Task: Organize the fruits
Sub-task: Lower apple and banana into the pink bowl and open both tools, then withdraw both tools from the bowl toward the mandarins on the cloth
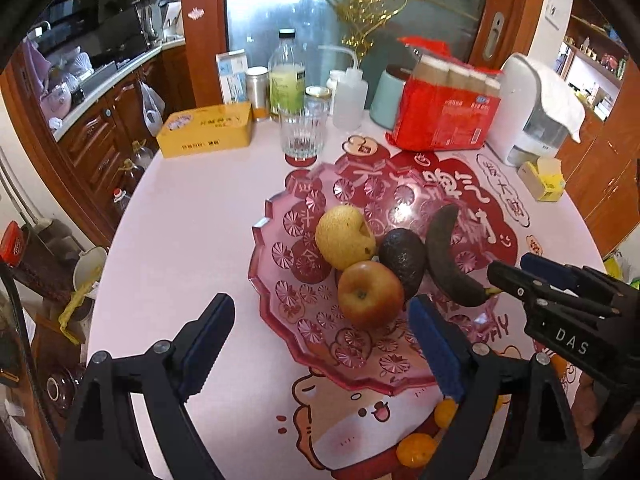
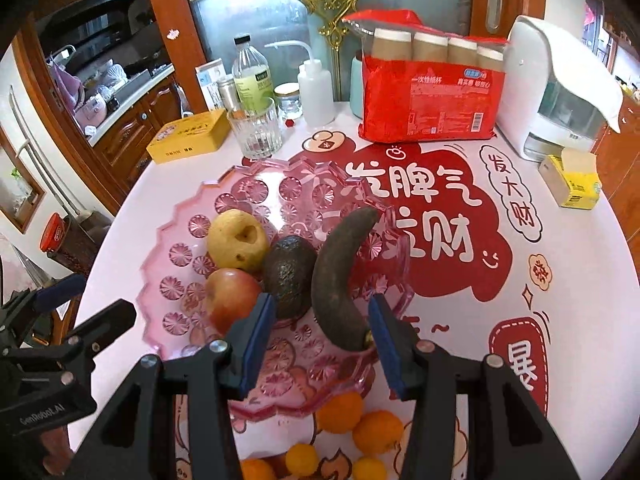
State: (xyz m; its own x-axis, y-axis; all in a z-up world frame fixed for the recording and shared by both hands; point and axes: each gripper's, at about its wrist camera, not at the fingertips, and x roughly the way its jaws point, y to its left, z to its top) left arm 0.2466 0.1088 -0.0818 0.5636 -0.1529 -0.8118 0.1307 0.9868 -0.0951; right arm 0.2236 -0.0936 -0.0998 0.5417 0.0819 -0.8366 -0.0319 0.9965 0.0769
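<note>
Pink faceted glass dish [image 2: 168, 280] on desk [image 2: 560, 280]: yellow pear [image 2: 238, 244], red apple [image 2: 230, 300], dark avocado [image 2: 288, 276], blackened banana [image 2: 340, 280]. Left gripper [image 1: 320, 344] fingers, right gripper [image 2: 320, 344] fingers: apart, empty.

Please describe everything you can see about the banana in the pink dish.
The banana is overripe: its skin is almost wholly dark brown to black, with a little yellow left at the stem end. It is curved and lies flat in the transparent pink dish, stem toward the cameras. Its left side sits close against the avocado; whether they touch is unclear. No gripper holds it; the stem end lies near the right gripper's open fingers.
</note>
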